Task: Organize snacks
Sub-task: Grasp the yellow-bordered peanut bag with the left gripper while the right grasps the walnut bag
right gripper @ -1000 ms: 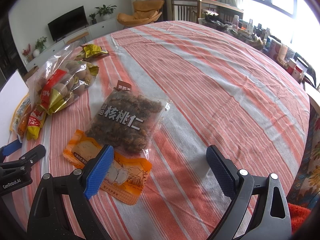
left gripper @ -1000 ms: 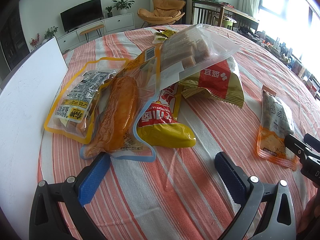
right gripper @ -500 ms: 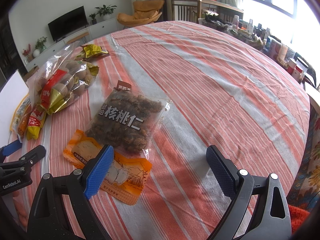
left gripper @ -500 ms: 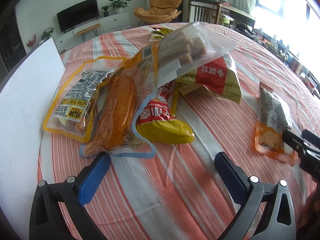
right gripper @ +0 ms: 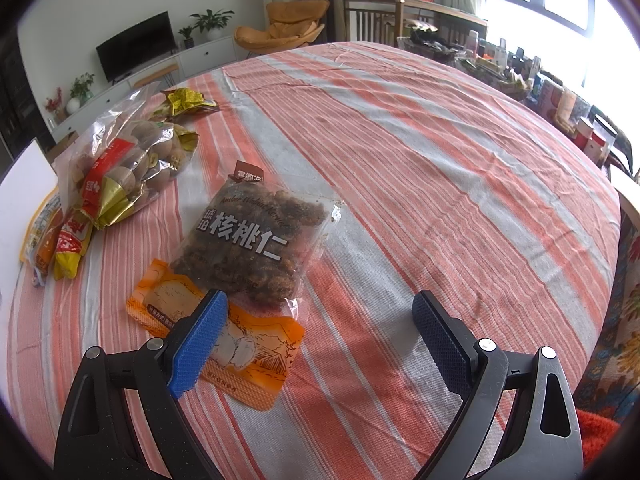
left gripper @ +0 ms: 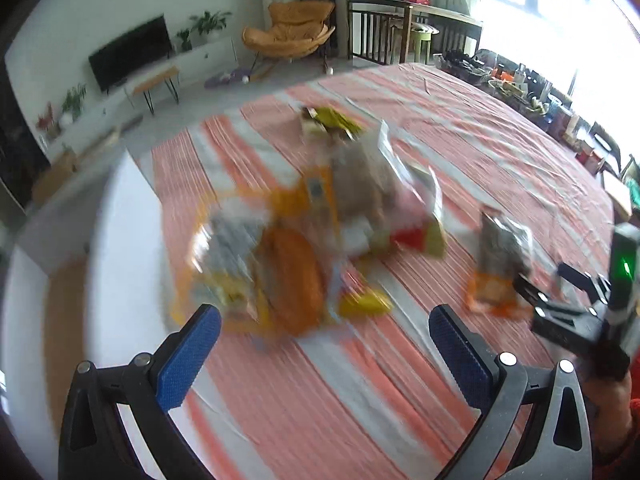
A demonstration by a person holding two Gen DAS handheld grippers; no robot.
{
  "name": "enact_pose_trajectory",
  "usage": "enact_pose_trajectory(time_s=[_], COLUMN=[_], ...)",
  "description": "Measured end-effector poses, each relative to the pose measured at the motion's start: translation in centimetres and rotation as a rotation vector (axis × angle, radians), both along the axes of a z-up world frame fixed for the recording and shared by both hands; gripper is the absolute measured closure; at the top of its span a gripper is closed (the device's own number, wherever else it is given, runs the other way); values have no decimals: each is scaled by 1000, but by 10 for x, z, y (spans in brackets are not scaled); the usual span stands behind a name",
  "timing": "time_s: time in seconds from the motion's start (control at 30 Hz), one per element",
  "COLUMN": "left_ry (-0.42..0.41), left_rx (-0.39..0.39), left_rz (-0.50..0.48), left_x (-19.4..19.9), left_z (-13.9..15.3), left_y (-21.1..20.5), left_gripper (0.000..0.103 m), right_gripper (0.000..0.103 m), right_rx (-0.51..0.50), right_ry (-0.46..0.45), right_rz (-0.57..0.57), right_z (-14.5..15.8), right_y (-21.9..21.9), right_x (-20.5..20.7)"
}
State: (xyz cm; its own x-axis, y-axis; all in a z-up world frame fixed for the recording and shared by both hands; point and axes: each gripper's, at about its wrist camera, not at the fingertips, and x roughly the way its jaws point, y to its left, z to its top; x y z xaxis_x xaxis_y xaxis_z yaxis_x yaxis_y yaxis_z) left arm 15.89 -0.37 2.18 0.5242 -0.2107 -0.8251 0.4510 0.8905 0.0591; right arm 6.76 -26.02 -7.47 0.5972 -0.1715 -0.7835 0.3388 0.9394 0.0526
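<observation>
A pile of snack packets [left gripper: 304, 236] lies on the striped tablecloth, blurred in the left wrist view; it also shows at the left of the right wrist view [right gripper: 112, 172]. A clear-and-orange walnut packet [right gripper: 248, 248] lies in front of my right gripper [right gripper: 320, 340], its orange end [right gripper: 240, 348] between the jaws' reach. The same packet shows in the left wrist view [left gripper: 500, 264]. My left gripper [left gripper: 324, 356] is open and empty, above the table short of the pile. My right gripper is open and empty; its body shows at the right of the left wrist view [left gripper: 576, 304].
A white board [left gripper: 80, 264] lies at the table's left edge. A small yellow packet [right gripper: 188, 100] lies beyond the pile. Clutter lines the far right table edge [right gripper: 560, 96]. Striped cloth [right gripper: 440, 160] stretches to the right.
The left gripper has pulled back and lifted quickly, so the pile looks farther and blurred. The right gripper and walnut packet have not moved.
</observation>
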Motion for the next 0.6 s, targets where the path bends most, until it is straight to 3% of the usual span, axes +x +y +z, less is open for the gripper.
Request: enact_pose_trajectory(time_s=[0.07,0.2,0.33,0.6], left_ry=[43,142,195,274], left_rx=[29,71,138,-56], left_rz=[-9,-3,24,206], left_x=[35,85,114,137], left_z=[2,-20,-56,-89], left_y=[4,8,5,52], left_gripper=[0,1,23,24], right_gripper=[7,7,7,7], right_rx=[1,2,2,1], right_ry=[0,-1,-1,-1], right_rz=[0,-1,0,0], right_z=[0,0,0,0], right_y=[0,0,0,0], right_x=[0,0,0,0])
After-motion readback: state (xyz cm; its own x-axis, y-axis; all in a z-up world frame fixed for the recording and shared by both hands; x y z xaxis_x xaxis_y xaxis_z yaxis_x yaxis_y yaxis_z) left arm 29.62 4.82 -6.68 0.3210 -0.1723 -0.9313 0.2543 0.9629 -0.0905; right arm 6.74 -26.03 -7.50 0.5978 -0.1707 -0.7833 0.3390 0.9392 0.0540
